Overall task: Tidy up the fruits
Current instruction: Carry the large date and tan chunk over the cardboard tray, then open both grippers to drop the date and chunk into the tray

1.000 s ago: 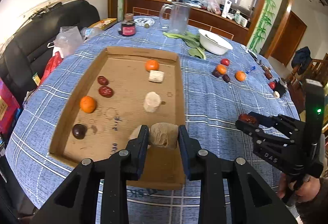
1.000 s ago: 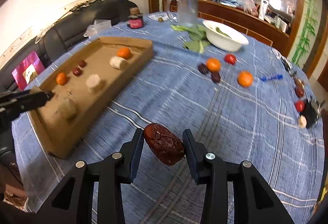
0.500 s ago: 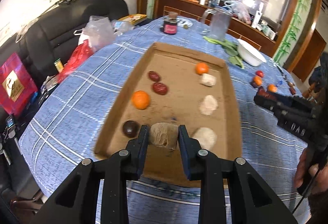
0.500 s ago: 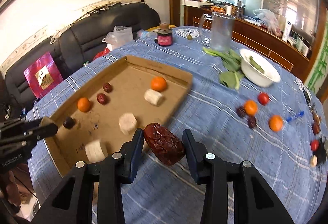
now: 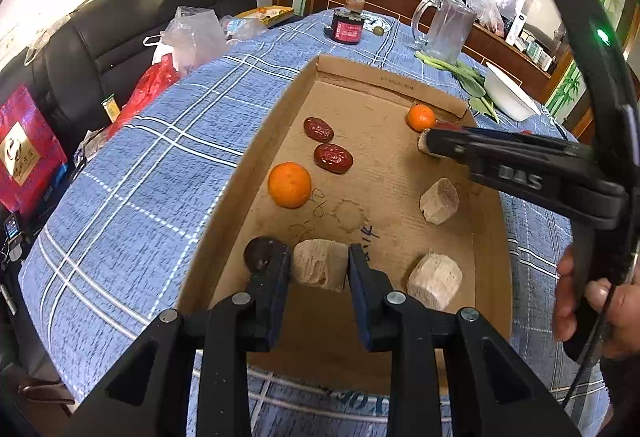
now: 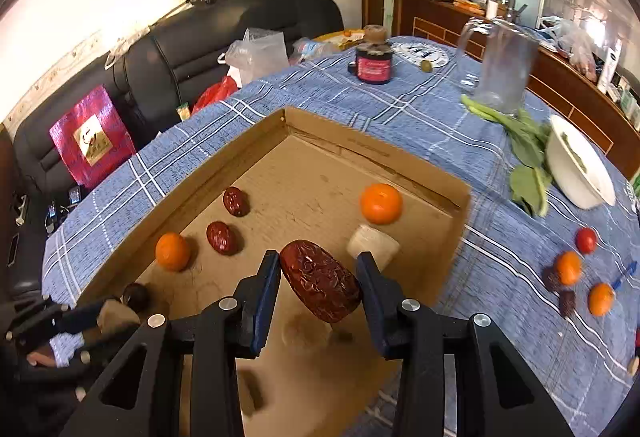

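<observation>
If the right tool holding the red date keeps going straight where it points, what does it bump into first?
Probably the cardboard tray floor, just past the red date that the right tool holds. The pale chunk sits close beside that line, though depth is hard to judge.

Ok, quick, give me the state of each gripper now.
Left gripper: closed on a pale fibrous chunk.
Right gripper: closed on a red date, held over the cardboard tray.
</observation>
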### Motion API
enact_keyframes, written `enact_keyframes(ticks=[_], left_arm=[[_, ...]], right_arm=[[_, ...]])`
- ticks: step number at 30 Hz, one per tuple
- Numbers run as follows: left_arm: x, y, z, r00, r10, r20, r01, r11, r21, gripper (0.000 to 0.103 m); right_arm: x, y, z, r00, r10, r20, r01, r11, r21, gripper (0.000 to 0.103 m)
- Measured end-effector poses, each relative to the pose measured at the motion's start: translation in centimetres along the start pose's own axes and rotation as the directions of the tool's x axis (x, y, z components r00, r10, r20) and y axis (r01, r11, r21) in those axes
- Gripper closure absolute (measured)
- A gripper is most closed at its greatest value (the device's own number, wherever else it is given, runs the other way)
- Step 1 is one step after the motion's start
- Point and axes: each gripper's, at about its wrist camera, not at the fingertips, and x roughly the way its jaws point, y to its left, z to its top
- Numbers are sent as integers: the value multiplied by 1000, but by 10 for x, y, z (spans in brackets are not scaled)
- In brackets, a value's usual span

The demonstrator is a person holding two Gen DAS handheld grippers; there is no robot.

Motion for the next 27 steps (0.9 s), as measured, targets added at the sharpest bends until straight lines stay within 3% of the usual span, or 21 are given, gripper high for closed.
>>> enact_keyframes(ticks=[9, 20, 23, 25, 27], left_arm=[[21, -7, 3, 999, -10, -32, 11, 1000, 19, 75], [36, -7, 3, 998, -7, -55, 8, 1000, 21, 74], [35, -9, 2, 998, -2, -55, 4, 1000, 28, 71], [34, -9, 1, 998, 5, -56, -3, 1000, 27, 61], [32, -8, 0, 999, 8, -51, -6, 1000, 27, 60]], right_arm=[[40, 10, 11, 998, 8, -68, -10, 999, -39, 60], [53, 10, 12, 994, 8, -110, -13, 999, -46, 60], [53, 9, 11, 994, 1, -111, -5, 999, -39, 60], [55, 9, 10, 993, -8, -120, 3, 999, -40, 60], [55, 8, 9, 993, -15, -121, 10, 999, -42, 59]])
